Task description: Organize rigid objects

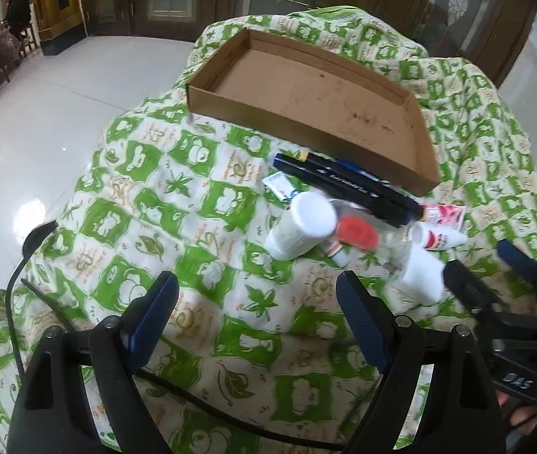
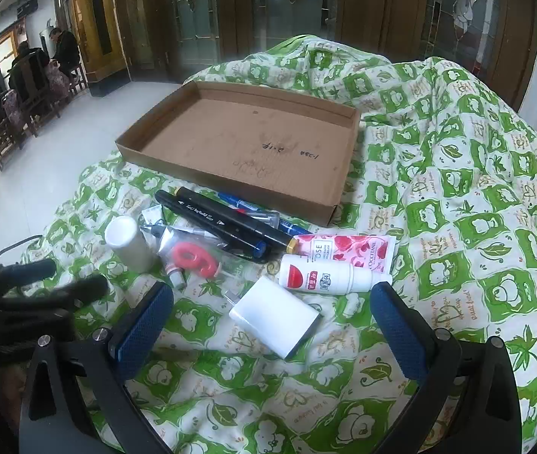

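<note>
Right wrist view: biggest thing is the green-and-white quilt (image 2: pixel 457 196) covering everything, with a shallow cardboard tray (image 2: pixel 154 151) sitting on it toward the back, nothing inside but some scribbled writing. All the small stuff is piled on the quilt just in front of the tray's near edge. Black markers (image 2: pixel 226 223) lie slanted there, touching a clear bag with blue pens (image 2: pixel 253 208) right beside the tray wall. Next to them a pink rose tube (image 2: pixel 344 246), and touching it in front, a white bottle (image 2: pixel 329 278) with a red label, lying on its side. A white charger block (image 2: pixel 276 314) lies nearest, sitting between the right gripper (image 2: pixel 272 325) fingers, which are spread wide and not touching it. Over on the left a white cylinder (image 2: pixel 128 244) and a little red ring thing (image 2: pixel 192 257) in a clear bag.

From the left wrist, the left gripper (image 1: pixel 257 314) is wide apart too, over bare quilt, nothing between the fingers. The pile is off to its upper right, kinda blurry, and the right gripper pokes in at the right edge
</note>
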Motion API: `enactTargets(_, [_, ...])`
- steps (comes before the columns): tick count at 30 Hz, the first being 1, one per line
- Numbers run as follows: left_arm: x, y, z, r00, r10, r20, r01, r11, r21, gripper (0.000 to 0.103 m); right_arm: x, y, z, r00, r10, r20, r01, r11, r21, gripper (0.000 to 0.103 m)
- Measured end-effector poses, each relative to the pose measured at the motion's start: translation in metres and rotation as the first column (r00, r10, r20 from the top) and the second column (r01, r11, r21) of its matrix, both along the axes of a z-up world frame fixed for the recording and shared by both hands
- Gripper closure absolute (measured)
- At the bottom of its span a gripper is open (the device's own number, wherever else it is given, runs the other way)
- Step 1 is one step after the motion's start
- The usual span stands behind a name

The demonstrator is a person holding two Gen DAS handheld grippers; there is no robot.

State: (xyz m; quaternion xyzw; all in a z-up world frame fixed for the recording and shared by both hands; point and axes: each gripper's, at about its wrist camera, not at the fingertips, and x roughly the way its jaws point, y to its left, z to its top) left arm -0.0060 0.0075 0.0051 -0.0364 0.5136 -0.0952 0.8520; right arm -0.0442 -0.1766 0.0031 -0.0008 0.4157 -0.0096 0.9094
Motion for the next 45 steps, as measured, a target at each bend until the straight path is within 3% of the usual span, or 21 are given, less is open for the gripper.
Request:
enactTargets(2, [0.003, 0.001, -0.003, 0.999, -0.006, -0.042, 0.005, 1.0, -0.012, 0.017, 0.0, 0.0, 0.0, 1.0, 0.001, -0.002, -0.001, 1.0, 0.002, 0.001])
enactTargets(5, [0.008, -0.003, -0.006, 0.998, -0.009, -0.055, 0.011, 0.999, 0.035, 0.017, 0.0, -0.001, 0.0, 1.0, 0.0, 0.0, 0.0, 1.0, 0.003, 0.001])
enactTargets(10, [0.009, -0.011, -0.001, 0.999, -0.009, 0.039, 0.002, 0.987, 0.162, 0.017, 0.002, -0.001, -0.002, 1.0, 0.0, -0.006, 0.0, 1.0, 0.002, 0.001])
enactTargets(15, [0.007, -0.019, -0.009, 0.998, -0.05, 0.046, 0.04, 0.98, 0.196, 0.017, 0.002, -0.001, -0.004, 1.0, 0.0, -0.009, 0.0, 1.0, 0.001, 0.001])
enactTargets(22, [0.005, -0.012, -0.004, 0.998, -0.017, 0.068, 0.006, 0.986, 0.166, 0.017, 0.0, 0.001, -0.002, 1.0, 0.017, -0.005, -0.017, 1.0, 0.006, 0.001])
enactTargets(45, [0.005, -0.015, -0.001, 0.997, -0.018, 0.072, 0.004, 0.984, 0.18, 0.017, -0.002, 0.007, 0.007, 0.996, 0.084, -0.014, -0.084, 0.996, 0.017, 0.001])
